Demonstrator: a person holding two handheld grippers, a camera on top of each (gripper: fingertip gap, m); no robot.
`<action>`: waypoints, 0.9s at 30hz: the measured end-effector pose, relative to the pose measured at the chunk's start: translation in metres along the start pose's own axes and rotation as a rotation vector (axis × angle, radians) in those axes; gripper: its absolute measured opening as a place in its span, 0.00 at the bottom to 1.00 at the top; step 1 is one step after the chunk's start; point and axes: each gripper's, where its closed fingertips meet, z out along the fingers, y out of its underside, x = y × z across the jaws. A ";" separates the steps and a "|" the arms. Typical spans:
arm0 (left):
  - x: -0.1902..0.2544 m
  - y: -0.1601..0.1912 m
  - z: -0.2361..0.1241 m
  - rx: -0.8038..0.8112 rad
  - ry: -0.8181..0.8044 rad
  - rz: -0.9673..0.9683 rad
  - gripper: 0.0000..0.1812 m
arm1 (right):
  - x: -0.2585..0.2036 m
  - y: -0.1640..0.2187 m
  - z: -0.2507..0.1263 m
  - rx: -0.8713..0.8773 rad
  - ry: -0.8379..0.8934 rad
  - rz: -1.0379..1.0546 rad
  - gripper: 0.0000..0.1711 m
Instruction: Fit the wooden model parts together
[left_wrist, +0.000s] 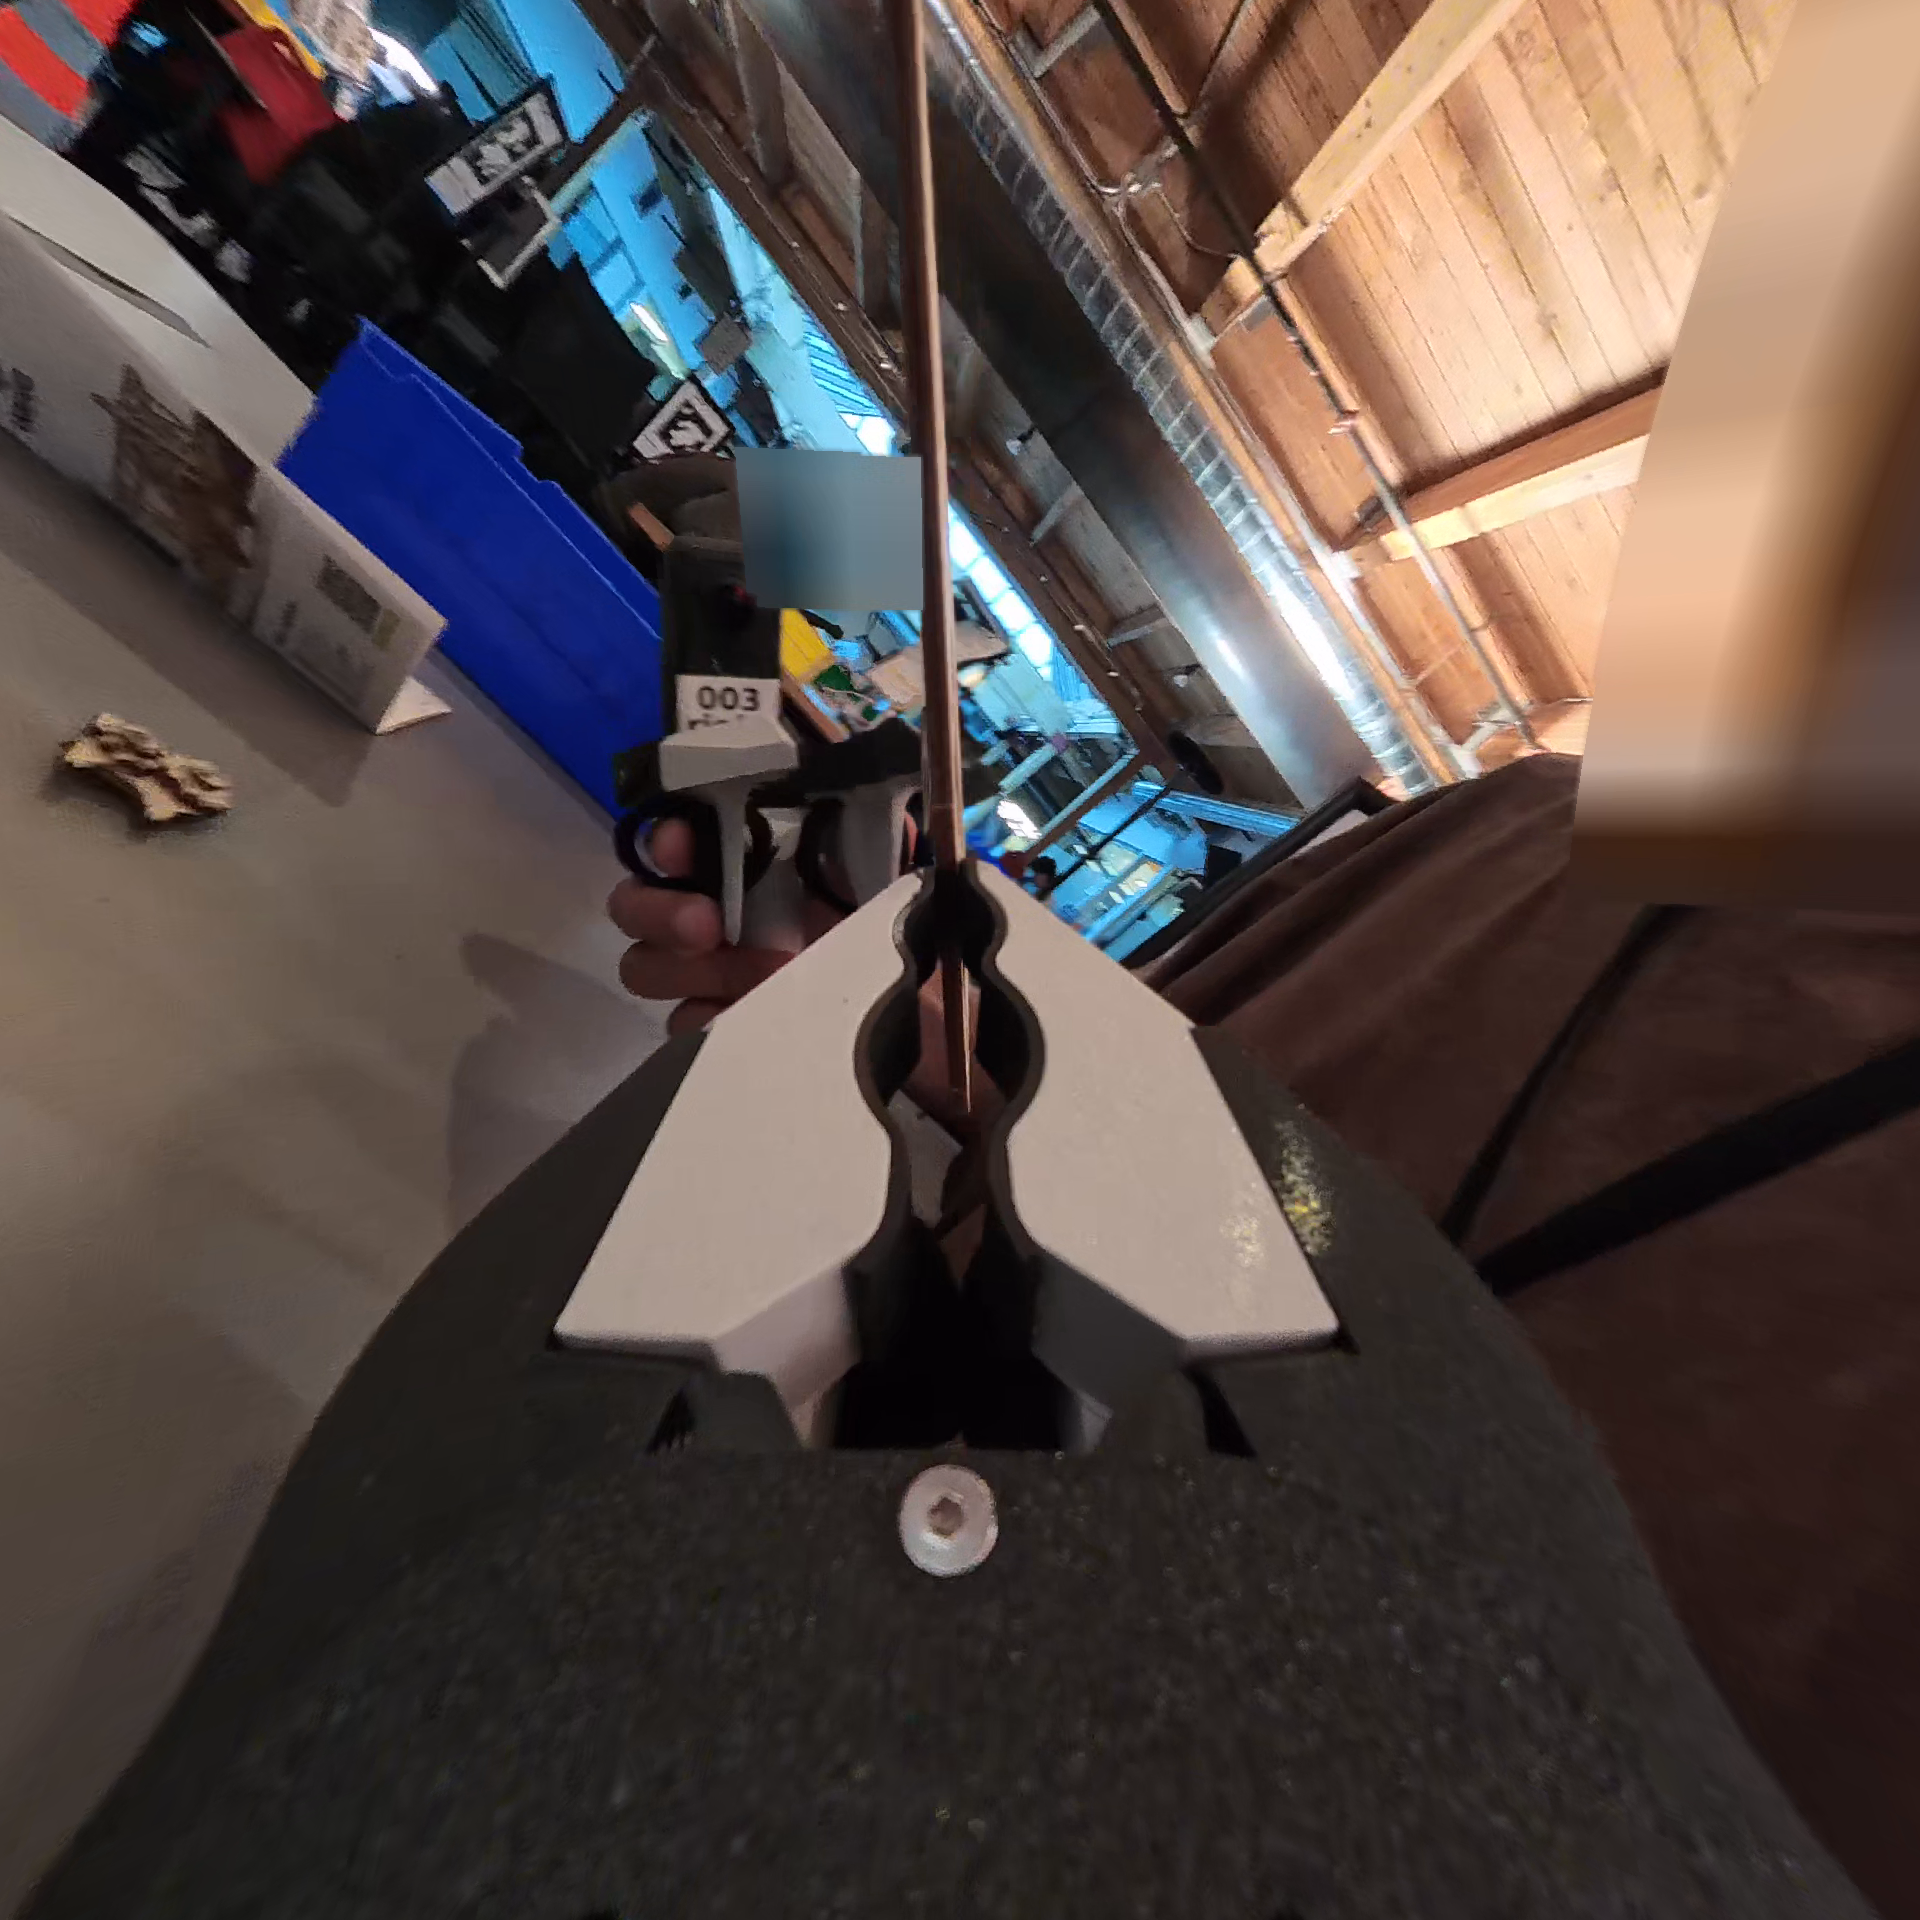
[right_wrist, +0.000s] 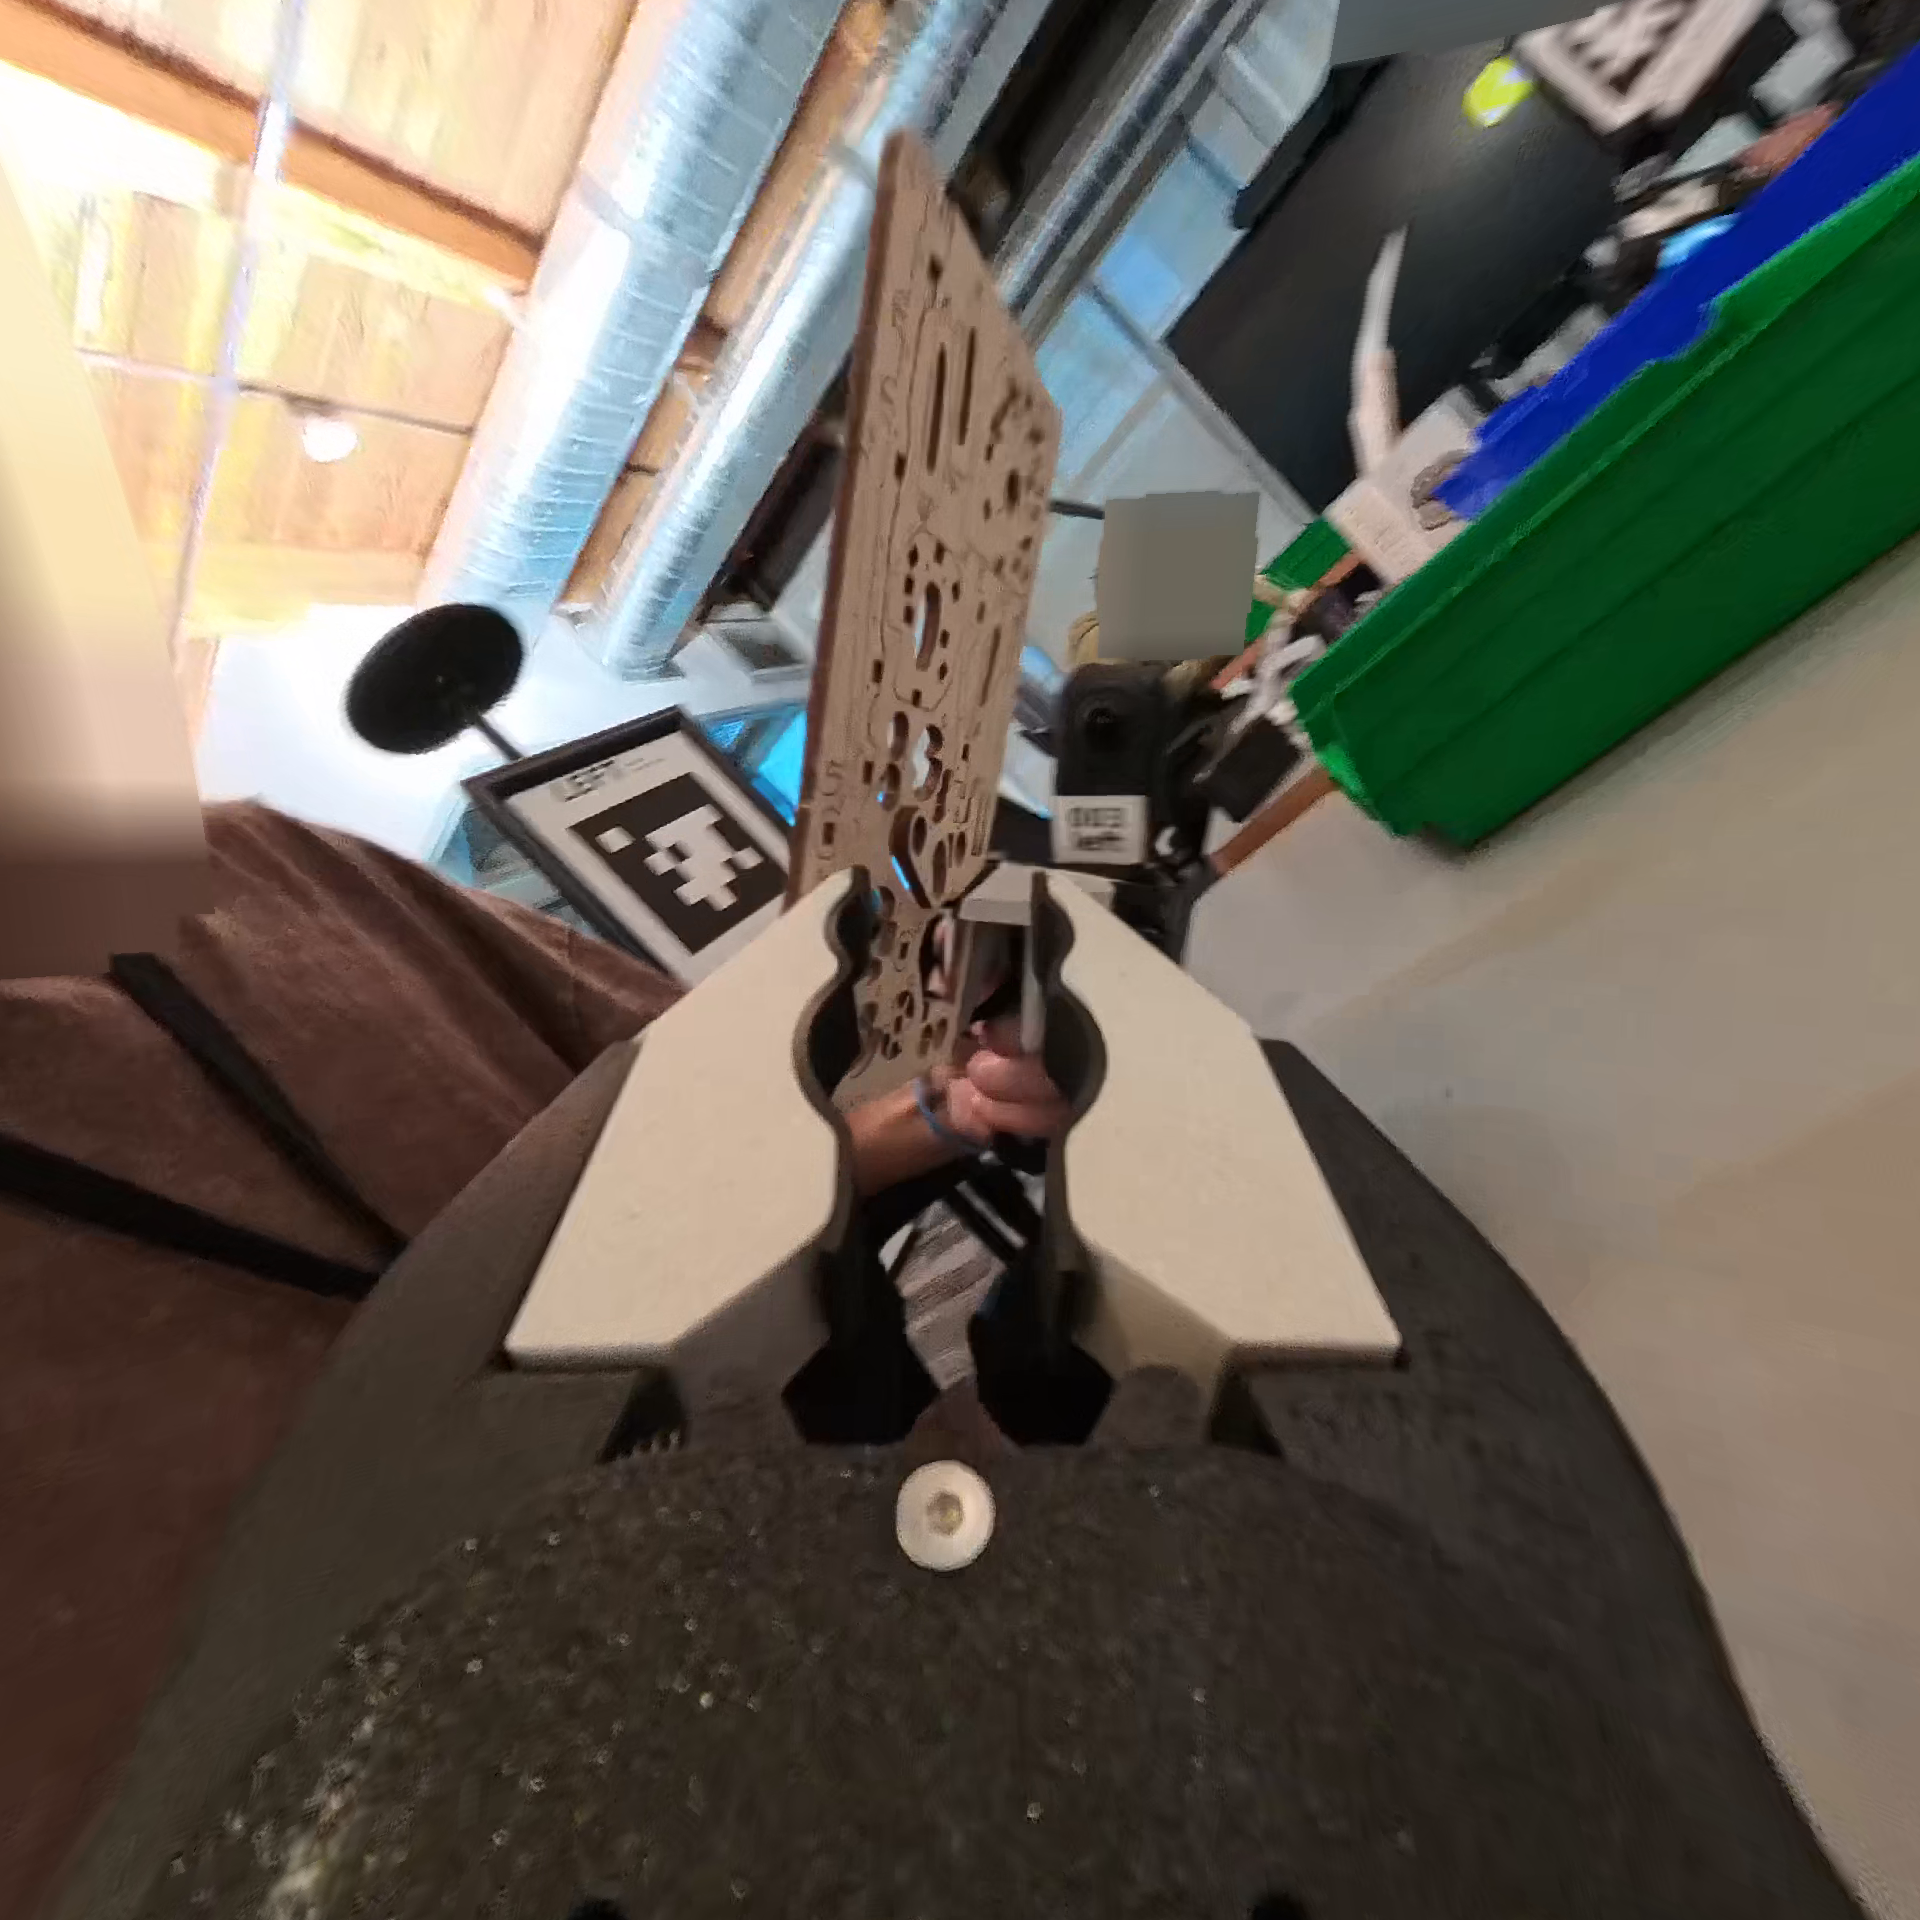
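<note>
My left gripper (left_wrist: 951, 883) is shut on a thin wooden parts sheet (left_wrist: 928, 468), seen edge-on and standing straight up from the jaws. In the right wrist view the same sheet (right_wrist: 935, 499) shows its face, full of cut-out shapes, with the left gripper (right_wrist: 1003, 909) behind its lower end. My right gripper (right_wrist: 951, 894) is open, its jaws either side of the sheet's lower corner without pinching it. It also shows farther off in the left wrist view (left_wrist: 800, 852), held by a hand. A small assembled wooden piece (left_wrist: 145, 769) lies on the table at the left.
On the grey table (left_wrist: 260, 1091) stand a white box (left_wrist: 156, 468) and a blue bin (left_wrist: 488, 582). A green bin (right_wrist: 1610, 582) stands at the right in the right wrist view. Brown cloth (right_wrist: 312, 987) and a framed marker board (right_wrist: 665, 842) are close by. The grippers' ends are close to 5 cm from one another.
</note>
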 end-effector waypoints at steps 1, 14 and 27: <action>-0.004 -0.002 -0.003 0.006 -0.036 0.018 0.00 | 0.008 -0.006 -0.007 0.019 0.054 -0.004 0.20; -0.051 0.011 -0.008 -0.140 -0.416 0.226 0.11 | 0.027 0.026 -0.007 -0.292 0.332 -0.309 0.02; -0.072 0.015 -0.013 -0.217 -0.637 0.343 0.10 | 0.042 0.039 -0.008 -0.320 0.386 -0.219 0.02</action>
